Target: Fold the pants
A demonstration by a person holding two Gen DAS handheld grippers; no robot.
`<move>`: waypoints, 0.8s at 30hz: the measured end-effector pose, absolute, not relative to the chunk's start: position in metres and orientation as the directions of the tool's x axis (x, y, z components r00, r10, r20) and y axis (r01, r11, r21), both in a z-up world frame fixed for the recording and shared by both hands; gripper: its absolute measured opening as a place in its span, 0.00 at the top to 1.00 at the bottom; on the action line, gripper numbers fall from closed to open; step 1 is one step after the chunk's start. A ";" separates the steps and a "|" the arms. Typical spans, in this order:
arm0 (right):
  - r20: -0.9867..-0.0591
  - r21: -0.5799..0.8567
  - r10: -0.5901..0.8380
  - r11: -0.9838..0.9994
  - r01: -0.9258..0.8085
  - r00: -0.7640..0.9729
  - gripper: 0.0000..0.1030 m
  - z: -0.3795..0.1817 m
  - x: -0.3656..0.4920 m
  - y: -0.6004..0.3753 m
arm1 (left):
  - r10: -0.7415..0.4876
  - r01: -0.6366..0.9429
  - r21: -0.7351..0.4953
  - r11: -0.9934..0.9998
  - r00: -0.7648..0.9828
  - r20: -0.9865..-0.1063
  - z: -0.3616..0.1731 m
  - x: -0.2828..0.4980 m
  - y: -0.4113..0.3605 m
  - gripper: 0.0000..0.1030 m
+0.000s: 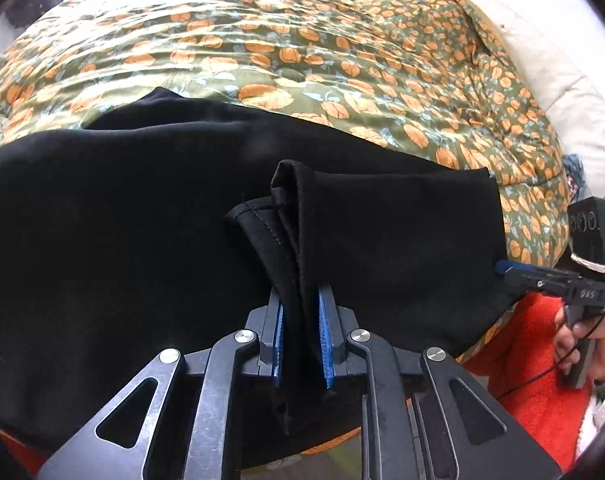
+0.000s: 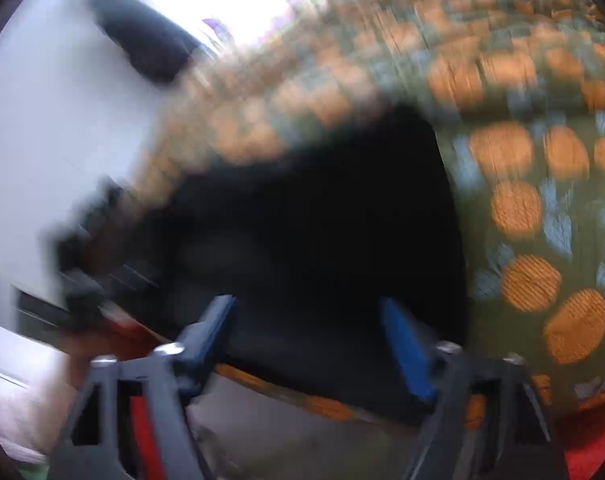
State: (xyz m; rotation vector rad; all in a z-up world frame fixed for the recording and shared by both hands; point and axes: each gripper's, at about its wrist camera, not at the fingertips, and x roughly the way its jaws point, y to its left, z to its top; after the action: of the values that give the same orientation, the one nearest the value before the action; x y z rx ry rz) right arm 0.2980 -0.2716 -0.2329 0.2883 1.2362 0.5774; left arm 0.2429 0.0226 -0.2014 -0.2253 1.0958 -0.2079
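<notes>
Folding step: we pinch the pants [image 1: 142, 216] hem in the left gripper [image 1: 302, 316].
Right gripper [image 2: 308, 344]: jaws wide, empty.
Next: we judge it must grab the other edge.

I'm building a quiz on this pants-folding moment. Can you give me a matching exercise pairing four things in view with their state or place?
Things:
1. left gripper
2. right gripper
3. black fabric pants
4. pumpkin-print green quilt

States:
A. open, holding nothing
B. spread over the bed, under the garment
C. shut on a bunched hem
D. lying across the quilt

Pairs: 1-C, 2-A, 3-D, 4-B
</notes>
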 end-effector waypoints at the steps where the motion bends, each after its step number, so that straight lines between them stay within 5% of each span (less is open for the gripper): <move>1: -0.797 0.491 0.558 0.822 -0.290 0.230 0.35 -0.224 0.299 -0.270 | -0.274 0.058 -0.278 0.959 0.444 -0.853 -0.201 0.242 0.023 0.85; 6: -0.719 0.471 0.573 0.818 -0.331 0.393 0.35 -0.167 0.338 -0.271 | -0.278 0.039 -0.293 0.955 0.454 -0.846 -0.206 0.244 0.022 0.84; 11: -0.862 0.395 0.435 0.898 -0.194 0.260 0.36 -0.233 0.392 -0.268 | -0.284 0.040 -0.298 0.954 0.452 -0.846 -0.204 0.246 0.022 0.79; 16: -0.751 0.476 0.541 0.841 -0.257 0.378 0.36 -0.174 0.349 -0.278 | -0.289 0.032 -0.309 0.950 0.458 -0.841 -0.206 0.244 0.025 0.76; 20: -0.669 0.674 0.711 0.703 -0.227 0.215 0.30 -0.178 0.296 -0.278 | -0.301 0.020 -0.330 0.944 0.462 -0.834 -0.209 0.244 0.027 0.74; 24: -0.777 0.618 0.625 0.780 -0.099 0.071 0.35 -0.239 0.273 -0.273 | -0.295 0.019 -0.322 0.947 0.457 -0.839 -0.206 0.242 0.026 0.67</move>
State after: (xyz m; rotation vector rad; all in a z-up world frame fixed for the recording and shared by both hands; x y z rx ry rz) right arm 0.2726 -0.2730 -0.2389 0.4642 1.4044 0.5745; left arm 0.2415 0.0263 -0.2055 -0.2840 1.0823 -0.1963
